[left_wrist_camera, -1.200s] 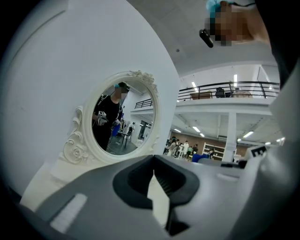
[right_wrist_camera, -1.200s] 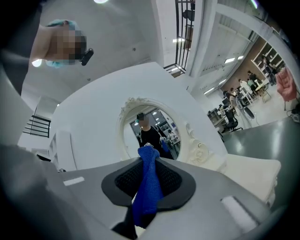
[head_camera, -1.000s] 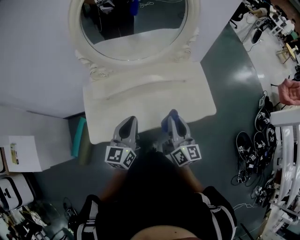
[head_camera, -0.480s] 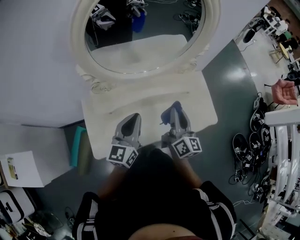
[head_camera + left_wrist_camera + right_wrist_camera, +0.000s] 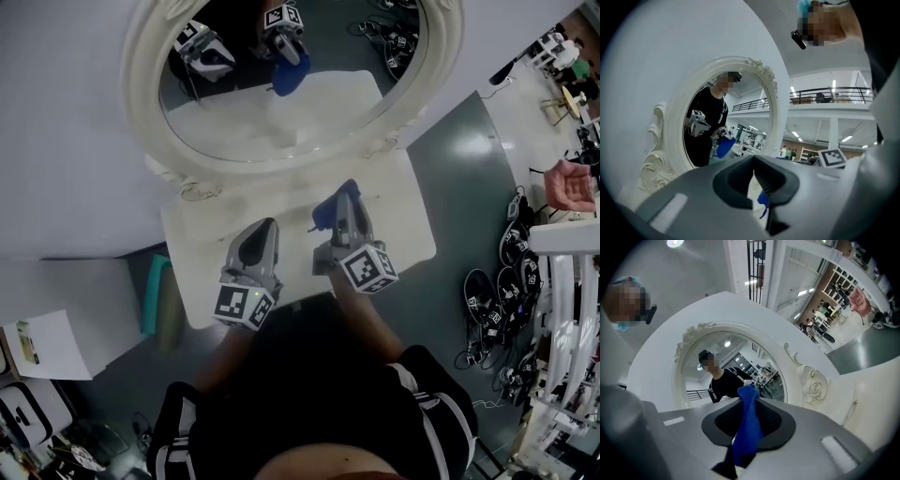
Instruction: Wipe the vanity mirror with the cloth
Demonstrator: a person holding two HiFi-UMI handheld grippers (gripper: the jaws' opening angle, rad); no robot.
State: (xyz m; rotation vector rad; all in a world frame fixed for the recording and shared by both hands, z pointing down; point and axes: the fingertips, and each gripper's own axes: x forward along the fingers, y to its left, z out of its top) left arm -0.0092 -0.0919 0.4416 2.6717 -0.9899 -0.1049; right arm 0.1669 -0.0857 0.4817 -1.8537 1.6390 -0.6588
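The oval vanity mirror (image 5: 281,103) in its white carved frame stands at the back of a white vanity table (image 5: 403,225). It also fills the left gripper view (image 5: 726,136) and the right gripper view (image 5: 731,366). My right gripper (image 5: 343,199) is over the tabletop, shut on a blue cloth (image 5: 327,214) that sticks up between its jaws (image 5: 748,423). My left gripper (image 5: 265,230) hovers beside it, jaws shut with nothing held (image 5: 753,180). Both grippers point at the glass, a short way from it, and their reflections show in it.
A teal roll (image 5: 156,281) leans beside the table's left end, with a white box (image 5: 42,342) on the floor further left. Several shoes (image 5: 487,305) and a white rack (image 5: 562,319) stand on the grey floor to the right. A person's hand (image 5: 572,183) shows at the right edge.
Both grippers have moved forward over the table toward the mirror, the right one further. The head view has tipped up, so more glass and the grippers' reflections now show.
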